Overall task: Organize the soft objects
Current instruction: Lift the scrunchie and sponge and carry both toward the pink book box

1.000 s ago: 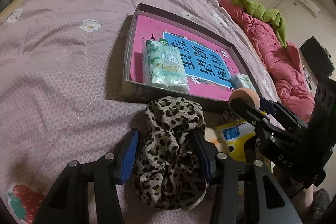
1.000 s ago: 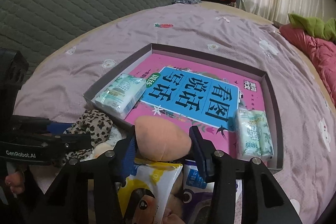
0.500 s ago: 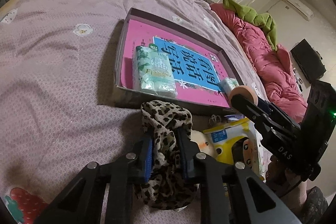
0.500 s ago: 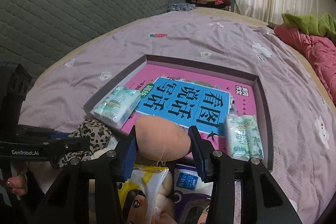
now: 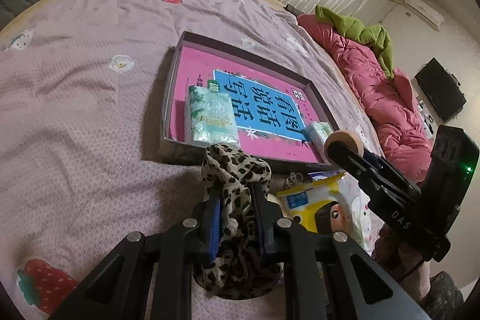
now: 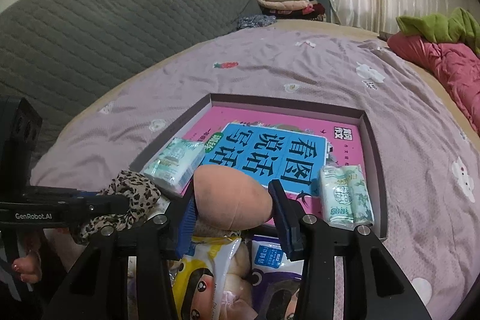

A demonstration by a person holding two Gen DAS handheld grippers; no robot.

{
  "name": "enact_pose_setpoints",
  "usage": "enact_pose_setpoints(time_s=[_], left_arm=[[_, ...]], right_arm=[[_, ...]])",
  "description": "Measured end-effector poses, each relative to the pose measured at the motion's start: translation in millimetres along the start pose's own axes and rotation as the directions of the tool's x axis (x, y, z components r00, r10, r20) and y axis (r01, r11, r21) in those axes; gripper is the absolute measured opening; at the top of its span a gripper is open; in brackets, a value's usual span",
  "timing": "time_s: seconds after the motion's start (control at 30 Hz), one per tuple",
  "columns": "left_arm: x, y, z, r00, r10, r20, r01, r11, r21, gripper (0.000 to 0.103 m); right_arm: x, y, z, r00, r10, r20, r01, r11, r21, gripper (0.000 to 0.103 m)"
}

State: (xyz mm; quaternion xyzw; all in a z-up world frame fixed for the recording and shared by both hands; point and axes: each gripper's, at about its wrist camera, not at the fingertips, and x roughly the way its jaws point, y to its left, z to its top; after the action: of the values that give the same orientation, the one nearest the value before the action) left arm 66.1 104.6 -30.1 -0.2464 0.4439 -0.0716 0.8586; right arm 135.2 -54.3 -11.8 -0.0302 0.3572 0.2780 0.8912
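Two soft things are in hand at once. At lower centre of the left wrist view, the left gripper [image 5: 235, 210] has its blue-padded jaws pinched nearly together on a leopard-print scrunchie [image 5: 234, 170], whose crumpled fabric bulges above and sags below the pads. It looks light, limp and compressible, so I judge a grip through the bunched middle safest; an edge hold could slip free. Further right, the shallow box [image 5: 172, 86] rests on the mauve bedspread [image 5: 75, 110] with a glossy tissue pack [image 5: 211, 117] lying on its pink-and-blue liner. In the right wrist view, the right gripper [image 6: 232, 210] is about half closed around a peach egg-shaped sponge [image 6: 232, 198], smooth, matte and springy, held across its broad belly just above the box's near edge.
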Motion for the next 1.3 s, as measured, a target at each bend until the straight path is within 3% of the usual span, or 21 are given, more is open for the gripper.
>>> enact_pose_setpoints(time_s=[0.57,0.83,1.3], left_arm=[[-10.2,-55.2,26.0,0.996,0.045,0.077,-0.051,0.995,0.081,0.018],[3.5,-66.6,47.3,0.994,0.071,0.089,-0.08,0.992,0.097,0.018],[31.4,-71.7,71.0,0.989,0.127,0.073,-0.135,0.984,0.119,0.018]], right_arm=[[-26.0,-18.8,7.1,0.993,0.041,0.108,-0.042,0.999,0.006,0.047],[-28.3,-17.2,12.5,0.99,0.045,0.133,-0.034,0.996,-0.078,0.047],[-16.4,-33.9,26.2,0.987,0.078,0.142,-0.062,0.992,-0.11,0.047]])
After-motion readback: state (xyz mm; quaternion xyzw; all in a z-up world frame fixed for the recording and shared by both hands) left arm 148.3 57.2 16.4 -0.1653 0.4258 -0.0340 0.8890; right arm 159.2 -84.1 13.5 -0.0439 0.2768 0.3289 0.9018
